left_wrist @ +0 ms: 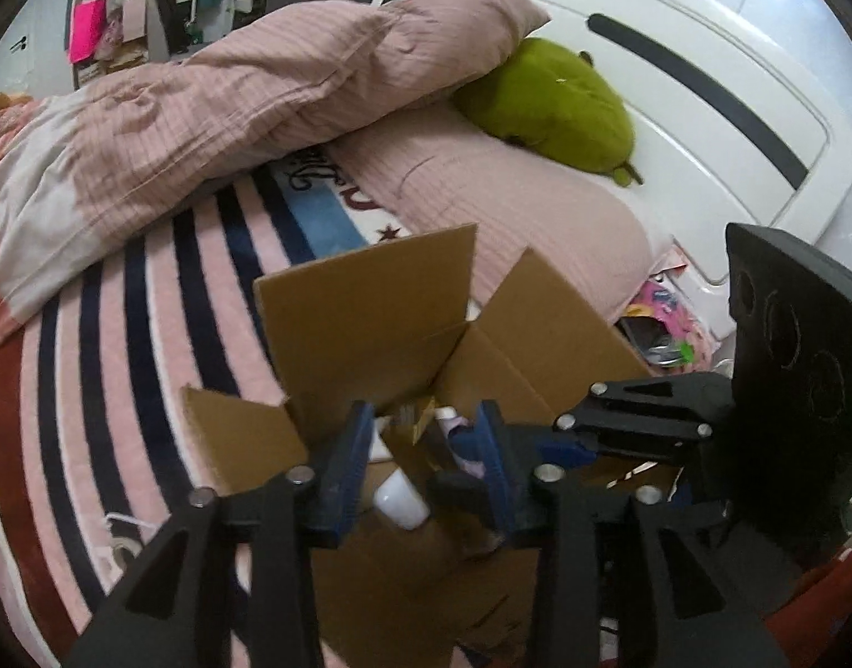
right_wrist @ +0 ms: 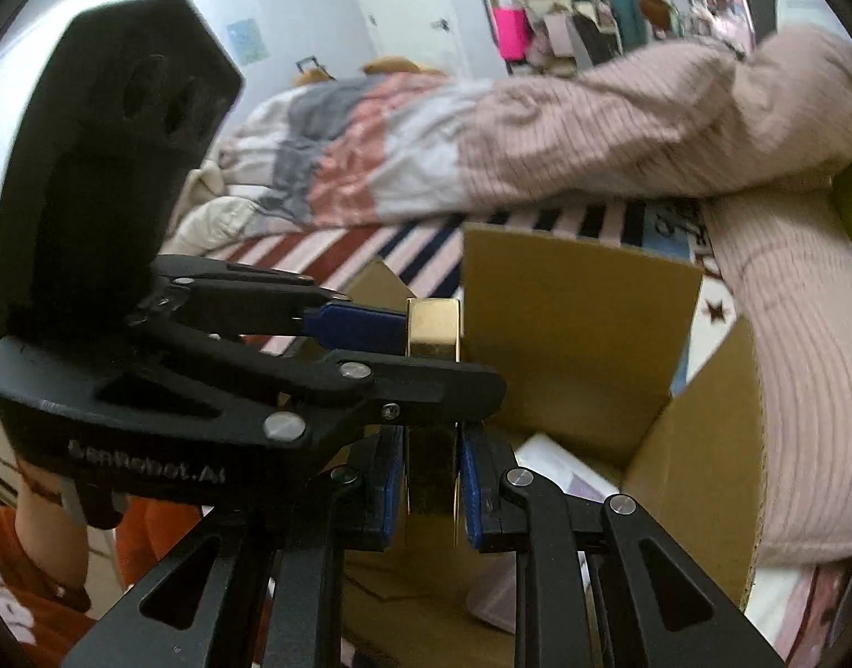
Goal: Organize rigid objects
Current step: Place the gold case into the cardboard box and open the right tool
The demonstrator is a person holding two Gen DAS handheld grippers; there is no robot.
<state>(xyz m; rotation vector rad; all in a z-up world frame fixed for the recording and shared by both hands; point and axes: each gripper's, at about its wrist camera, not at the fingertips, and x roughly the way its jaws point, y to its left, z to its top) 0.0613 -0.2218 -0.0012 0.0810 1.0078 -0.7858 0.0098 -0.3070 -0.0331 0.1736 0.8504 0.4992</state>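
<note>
An open cardboard box (left_wrist: 365,306) stands on the bed; it also shows in the right wrist view (right_wrist: 576,334). My right gripper (right_wrist: 431,473) is shut on a gold rectangular box (right_wrist: 432,328) and holds it upright over the cardboard box's opening. My left gripper (left_wrist: 423,445) hovers over the box with its blue pads (left_wrist: 345,462) apart and nothing between them. In the right wrist view it sits at the left beside the gold box (right_wrist: 370,328). Inside lie a white cup-like object (left_wrist: 401,501) and other small items, partly hidden.
A striped blanket (left_wrist: 120,334) covers the bed. A pink quilt (left_wrist: 231,111) and pillow (left_wrist: 509,211) lie behind the box, with a green plush (left_wrist: 559,106) against the white headboard (left_wrist: 704,83). Cluttered shelves (left_wrist: 125,16) stand at the far wall.
</note>
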